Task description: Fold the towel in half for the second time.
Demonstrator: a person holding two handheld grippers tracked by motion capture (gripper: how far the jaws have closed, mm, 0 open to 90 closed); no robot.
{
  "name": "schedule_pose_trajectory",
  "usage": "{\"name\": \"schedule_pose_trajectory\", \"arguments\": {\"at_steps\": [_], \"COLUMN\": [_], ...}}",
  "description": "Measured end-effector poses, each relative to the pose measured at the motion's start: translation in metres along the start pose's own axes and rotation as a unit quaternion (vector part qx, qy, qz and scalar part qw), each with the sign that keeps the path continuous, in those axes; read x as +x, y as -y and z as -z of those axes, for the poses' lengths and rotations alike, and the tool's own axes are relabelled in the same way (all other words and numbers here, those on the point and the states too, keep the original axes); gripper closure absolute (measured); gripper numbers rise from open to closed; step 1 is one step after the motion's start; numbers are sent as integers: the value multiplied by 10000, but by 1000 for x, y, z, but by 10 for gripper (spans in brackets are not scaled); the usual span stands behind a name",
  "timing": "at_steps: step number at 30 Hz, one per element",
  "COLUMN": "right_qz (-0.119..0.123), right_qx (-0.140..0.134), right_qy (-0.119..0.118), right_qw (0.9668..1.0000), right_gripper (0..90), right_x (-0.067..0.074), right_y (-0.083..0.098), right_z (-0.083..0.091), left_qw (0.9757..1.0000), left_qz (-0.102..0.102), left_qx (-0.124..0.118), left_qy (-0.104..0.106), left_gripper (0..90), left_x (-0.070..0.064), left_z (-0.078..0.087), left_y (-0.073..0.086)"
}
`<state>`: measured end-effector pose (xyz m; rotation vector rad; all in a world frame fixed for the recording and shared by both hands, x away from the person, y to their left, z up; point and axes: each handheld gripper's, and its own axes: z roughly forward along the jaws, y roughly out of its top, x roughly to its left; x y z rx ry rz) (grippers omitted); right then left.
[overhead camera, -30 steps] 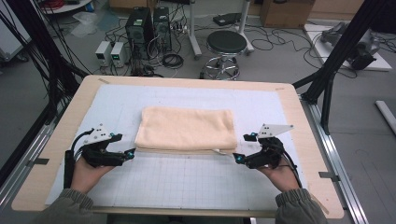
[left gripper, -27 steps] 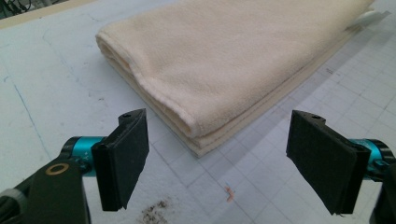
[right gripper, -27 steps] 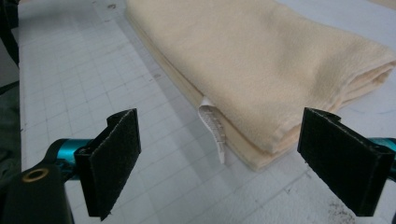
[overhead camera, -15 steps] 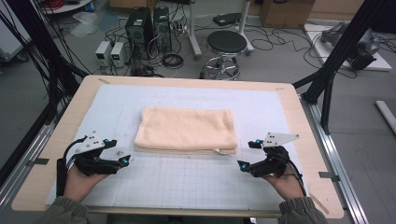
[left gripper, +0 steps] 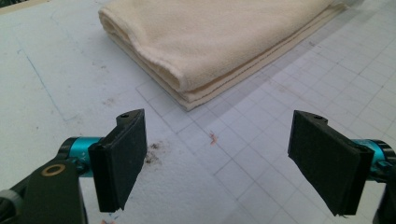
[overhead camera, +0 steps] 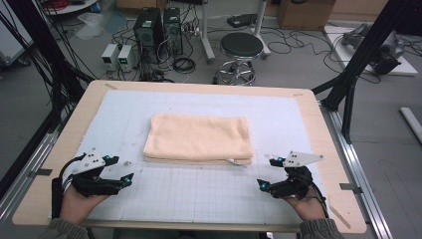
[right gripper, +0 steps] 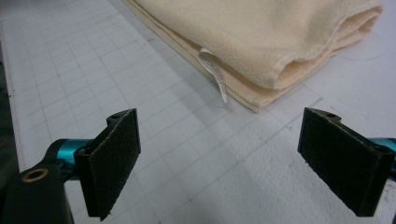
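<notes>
Towel (overhead camera: 199, 138) lies folded between both open tools

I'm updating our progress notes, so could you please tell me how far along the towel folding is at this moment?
Done: the towel lies folded in a neat rectangle on the table, its layered edges stacked and a small label sticking out. In hand: nothing; the left gripper and right gripper sit open on either side, apart from the cloth. Left: probably nothing, unless another fold is wanted.

table (overhead camera: 318, 129) — white grid mat (overhead camera: 199, 194) | folded towel (overhead camera: 199, 137) | debris, perhaps
</notes>
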<state>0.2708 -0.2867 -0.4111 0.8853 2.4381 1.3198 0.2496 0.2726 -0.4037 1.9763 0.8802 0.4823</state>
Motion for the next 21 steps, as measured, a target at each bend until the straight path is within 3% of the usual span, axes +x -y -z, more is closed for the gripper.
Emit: {"name": "schedule_pose_trajectory", "arguments": {"at_steps": [9, 21], "right_qz": [-90, -198], "right_qx": [-66, -107], "right_qy": [107, 191], "right_qw": [9999, 9996], "right_gripper": [124, 124], "right_x": [1, -1], "right_y": [9, 15], "right_z": [5, 4], "left_qw": [10000, 10000], "left_qz": [-14, 4], "left_qx": [-29, -2], "left_qy": [27, 49], "left_gripper": [196, 191], "left_x": [-6, -10], "left_z": [8, 6], "left_y": [7, 11]}}
